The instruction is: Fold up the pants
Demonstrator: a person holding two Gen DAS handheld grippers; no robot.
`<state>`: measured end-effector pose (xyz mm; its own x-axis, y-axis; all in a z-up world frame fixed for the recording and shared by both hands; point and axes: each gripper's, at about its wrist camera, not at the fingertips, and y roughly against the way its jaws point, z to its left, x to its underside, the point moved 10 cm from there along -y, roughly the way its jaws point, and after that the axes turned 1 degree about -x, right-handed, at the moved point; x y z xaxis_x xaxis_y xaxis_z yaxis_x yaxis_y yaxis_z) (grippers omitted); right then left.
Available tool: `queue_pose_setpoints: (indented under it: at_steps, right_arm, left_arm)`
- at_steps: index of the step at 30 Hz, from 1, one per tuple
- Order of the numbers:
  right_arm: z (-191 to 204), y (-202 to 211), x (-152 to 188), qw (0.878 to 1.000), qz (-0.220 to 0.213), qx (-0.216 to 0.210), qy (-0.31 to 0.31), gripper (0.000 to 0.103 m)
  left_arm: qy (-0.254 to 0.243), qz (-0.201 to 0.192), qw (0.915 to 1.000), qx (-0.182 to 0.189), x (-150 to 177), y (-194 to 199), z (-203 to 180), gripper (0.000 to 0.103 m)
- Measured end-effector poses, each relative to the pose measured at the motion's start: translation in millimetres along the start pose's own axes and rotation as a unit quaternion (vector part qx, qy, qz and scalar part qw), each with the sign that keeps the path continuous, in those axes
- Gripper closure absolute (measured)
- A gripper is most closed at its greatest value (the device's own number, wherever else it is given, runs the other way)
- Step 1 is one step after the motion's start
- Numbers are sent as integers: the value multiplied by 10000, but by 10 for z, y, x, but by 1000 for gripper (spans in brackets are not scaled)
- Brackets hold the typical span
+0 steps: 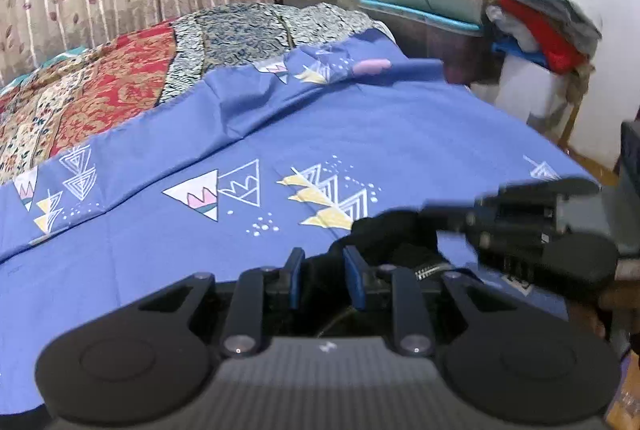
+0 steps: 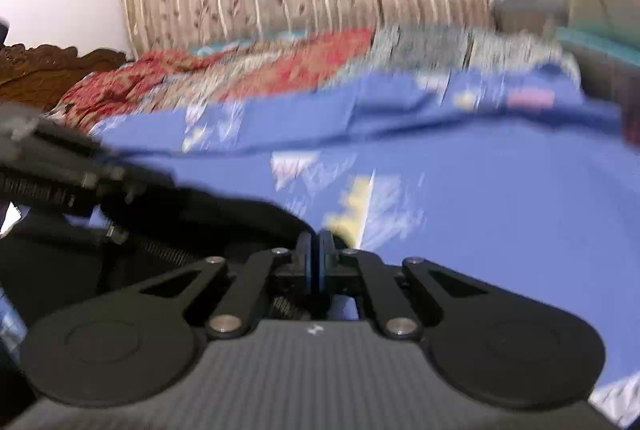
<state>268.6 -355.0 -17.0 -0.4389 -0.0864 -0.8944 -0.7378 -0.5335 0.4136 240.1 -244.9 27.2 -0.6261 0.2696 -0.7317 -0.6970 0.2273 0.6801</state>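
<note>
The black fabric pants (image 1: 384,234), bunched into a dark crumpled heap with a silver metal zipper (image 1: 432,267) showing at one edge, lie on the blue bedsheet printed with white and yellow triangles (image 1: 360,134). The left gripper (image 1: 323,276) has its blue-padded fingers pinching a fold of the cloth. The right gripper (image 2: 316,256) shows fingers pressed together at the pants' edge; blur hides whether fabric sits between them.

The right wrist view is smeared with motion: prints on the blue sheet (image 2: 500,210) are unreadable. Beside the left tool (image 1: 324,270), most of the black pants (image 1: 384,234) lies hidden behind its body.
</note>
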Motion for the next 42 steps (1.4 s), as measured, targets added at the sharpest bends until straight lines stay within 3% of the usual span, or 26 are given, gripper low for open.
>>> queue_pose_setpoints:
  at_steps: [4,6,7,9,12,13,14,19,22,25,28,33,37,39,42]
  right_arm:
    - [43,-162,-244,9979,-137,31,628,100]
    - [-66,-380,-256,9943,-70,618,865,98]
    - [-204,-555,-201,9911,264,1027,800,97]
    - [-409,-696,-94,9881,664,1339,369,97]
    - [-473,-432,-112,9946,246,769,-651,96]
    - [-477,-336,-99,9944,149,646,-817,95]
    - [-476,-249,-65,9940,117,560,-936,94]
    - [-197,-188,72,9942,271,163,-1025,88]
    - [29,-359,162,9958,557,262,-679,88]
    - [12,-688,440,9888,1203,794,-396,88]
    - [-27,-746,418,9873,1191,882,-565,89]
    - [-46,-606,374,9857,1158,936,-794,87]
    - [16,-308,223,9867,584,907,-1219,72]
    - [147,-184,136,9883,348,803,-1246,71]
    - [447,-132,27,9919,206,531,-1140,71]
  left_arm:
    - [421,185,9989,-27,-4,-96,189,82]
    - [661,483,9966,-61,44,-263,296,82]
    - [823,734,9939,-36,106,-374,340,82]
    - [1285,1326,9828,5,280,-593,479,80]
    - [1595,1402,9771,95,402,-635,607,66]
    - [1608,1401,9770,69,423,-636,628,54]
    - [1623,1407,9767,26,440,-637,649,50]
    - [1492,1506,9773,25,513,-690,512,50]
    - [1096,1594,9810,-138,634,-701,361,49]
    - [756,1487,9856,-265,668,-609,303,49]
    - [753,1301,9883,-266,669,-428,370,49]
    - [1189,790,9897,-131,751,93,684,47]
    - [1695,409,9846,-98,1017,642,1128,45]
    - [1959,205,9801,-258,1214,952,1425,40]
    - [2535,-96,9645,-736,1580,1457,1977,24]
